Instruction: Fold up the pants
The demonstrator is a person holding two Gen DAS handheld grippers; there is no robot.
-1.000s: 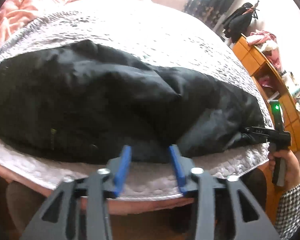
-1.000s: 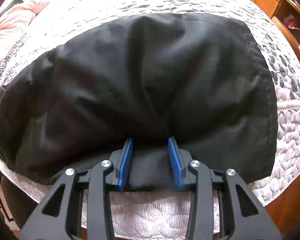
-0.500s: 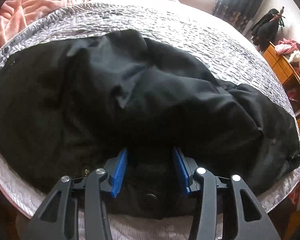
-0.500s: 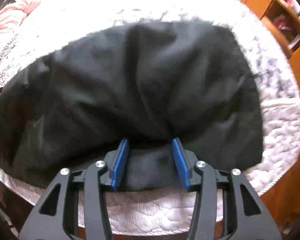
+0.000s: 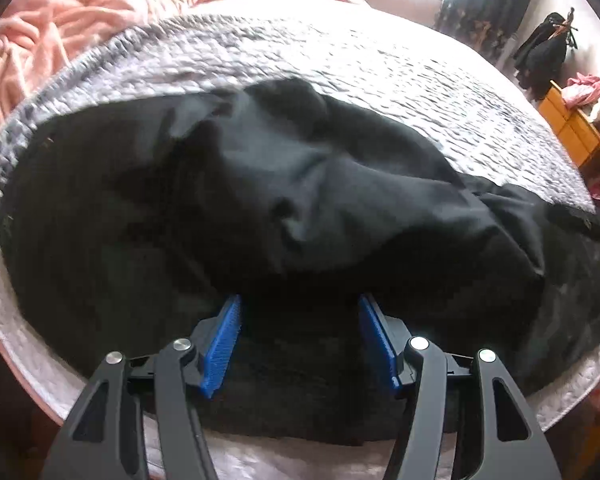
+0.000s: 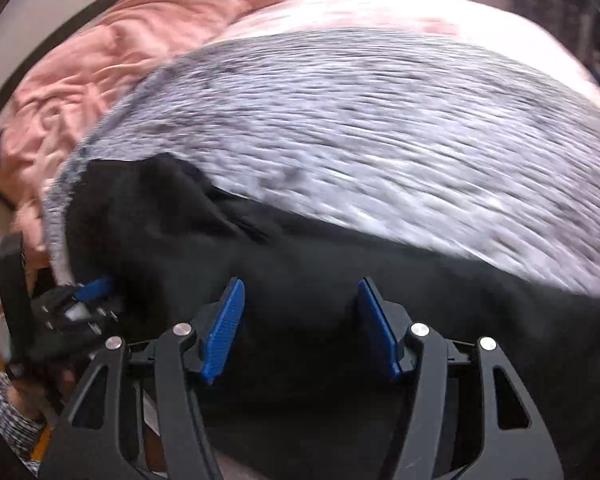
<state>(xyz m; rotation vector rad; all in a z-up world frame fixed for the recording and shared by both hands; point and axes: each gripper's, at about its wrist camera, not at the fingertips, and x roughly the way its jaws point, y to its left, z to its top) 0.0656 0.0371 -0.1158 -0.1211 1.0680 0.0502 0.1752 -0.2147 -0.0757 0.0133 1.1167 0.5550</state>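
On the grey quilt [image 5: 340, 56], near its front edge, the black pants [image 5: 300, 200] are lying bunched. Both the left gripper [image 5: 300, 336] and right gripper [image 6: 300, 324] are opening, grasping nothing. Before the next fold, flattening that raised ridge would probably help.

The pants [image 5: 300, 208] were black cloth, matt and softly creased, with no sheen. They lay on a quilted bedspread [image 5: 380, 68] of pale grey mottled fabric, its stitched surface puckered and bumpy. At the far left corner of the bed a pink blanket [image 5: 80, 12] looked plush and rumpled. The left gripper [image 5: 300, 312] had dull black plastic arms, bright metal screw heads, and blue pads [image 5: 222, 344] with a fine ribbed texture. Beyond the bed's right edge stood a cabinet [image 5: 572, 136] of smooth orange wood.
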